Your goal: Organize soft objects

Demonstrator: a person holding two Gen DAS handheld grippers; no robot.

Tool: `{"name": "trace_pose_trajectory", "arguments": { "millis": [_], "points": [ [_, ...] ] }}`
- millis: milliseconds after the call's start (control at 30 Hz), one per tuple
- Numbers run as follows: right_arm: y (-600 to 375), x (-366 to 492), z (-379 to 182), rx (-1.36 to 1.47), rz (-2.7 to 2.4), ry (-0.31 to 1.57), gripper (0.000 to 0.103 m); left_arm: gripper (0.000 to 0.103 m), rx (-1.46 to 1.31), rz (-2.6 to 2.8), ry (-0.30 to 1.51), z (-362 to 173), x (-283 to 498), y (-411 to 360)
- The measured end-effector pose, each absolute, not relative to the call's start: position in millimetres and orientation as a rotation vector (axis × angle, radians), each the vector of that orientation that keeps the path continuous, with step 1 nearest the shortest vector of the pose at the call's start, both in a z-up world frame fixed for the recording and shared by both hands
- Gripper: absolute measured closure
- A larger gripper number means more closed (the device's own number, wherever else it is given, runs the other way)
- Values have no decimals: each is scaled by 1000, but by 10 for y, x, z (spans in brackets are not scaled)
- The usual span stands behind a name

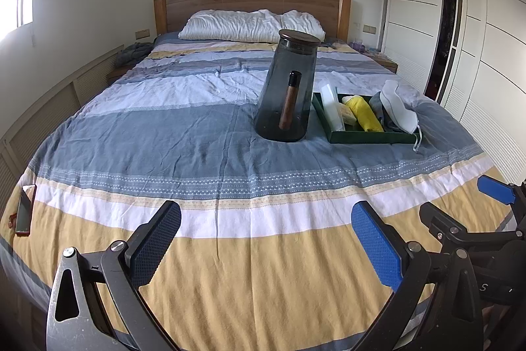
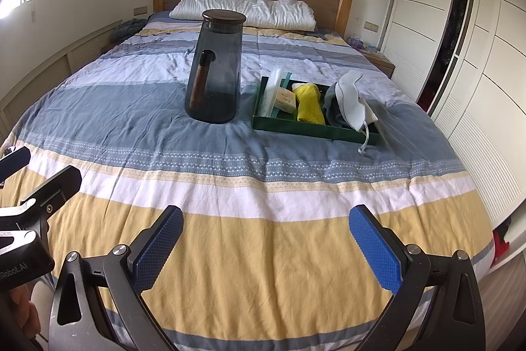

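A dark green tray (image 1: 368, 137) (image 2: 279, 124) sits on the striped bed. It holds a rolled yellow cloth (image 1: 365, 114) (image 2: 309, 104), a white face mask (image 1: 399, 107) (image 2: 351, 101) that hangs over the tray's right edge, a grey cloth (image 1: 378, 107) (image 2: 330, 107), a pale sponge (image 1: 347, 115) (image 2: 285, 99) and a clear plastic piece (image 1: 332, 107) (image 2: 271, 94). My left gripper (image 1: 266, 247) is open and empty over the foot of the bed. My right gripper (image 2: 266, 247) is open and empty beside it, and shows at the right edge of the left wrist view (image 1: 466, 203).
A tall smoky glass jug (image 1: 287, 87) (image 2: 215, 68) with a wooden lid and handle stands left of the tray. White pillows (image 1: 250, 25) (image 2: 243, 7) lie by the headboard. A phone (image 1: 25, 211) lies at the bed's left edge. A white wardrobe (image 2: 460, 38) lines the right side.
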State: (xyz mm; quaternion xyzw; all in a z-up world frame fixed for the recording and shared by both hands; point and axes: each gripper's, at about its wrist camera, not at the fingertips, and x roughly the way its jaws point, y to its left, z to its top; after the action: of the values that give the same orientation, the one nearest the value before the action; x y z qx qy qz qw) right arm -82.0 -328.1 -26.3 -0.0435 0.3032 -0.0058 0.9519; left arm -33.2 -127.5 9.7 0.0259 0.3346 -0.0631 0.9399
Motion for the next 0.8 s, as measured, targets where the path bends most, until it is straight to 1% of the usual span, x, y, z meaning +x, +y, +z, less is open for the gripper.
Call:
{"name": "trace_pose_trajectory", "arguments": {
  "millis": [800],
  "points": [
    [-3329,-821,-266,-85,-19,613,0,1,54,-132,681,96,-351,-1272]
  ]
}}
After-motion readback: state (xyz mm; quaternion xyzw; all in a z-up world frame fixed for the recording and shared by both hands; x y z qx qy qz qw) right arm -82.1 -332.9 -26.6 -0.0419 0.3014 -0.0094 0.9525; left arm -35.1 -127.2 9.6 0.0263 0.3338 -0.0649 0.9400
